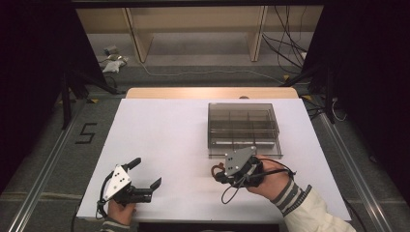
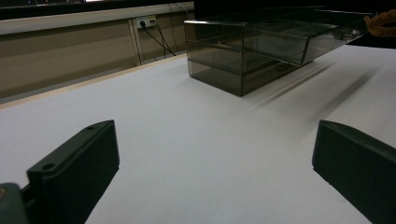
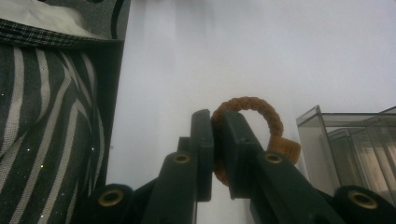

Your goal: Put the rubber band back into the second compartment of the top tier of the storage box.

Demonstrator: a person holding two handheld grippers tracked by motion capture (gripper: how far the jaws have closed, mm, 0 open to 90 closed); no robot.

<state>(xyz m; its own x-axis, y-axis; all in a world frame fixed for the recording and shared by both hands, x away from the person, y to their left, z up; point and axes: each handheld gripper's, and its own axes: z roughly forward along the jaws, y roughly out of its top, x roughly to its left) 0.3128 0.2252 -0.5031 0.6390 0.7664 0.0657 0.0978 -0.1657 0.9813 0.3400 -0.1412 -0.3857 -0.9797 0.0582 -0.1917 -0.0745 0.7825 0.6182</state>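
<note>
High view is showing the left gripper (image 1: 145,176) resting on the desk (image 1: 169,135), well left of the clear box (image 1: 244,128), fingers standing apart. Just before the box, the right gripper (image 1: 218,173) is clamping its fingers on a braided brown bracelet (image 3: 254,109), nearer hand.
</note>
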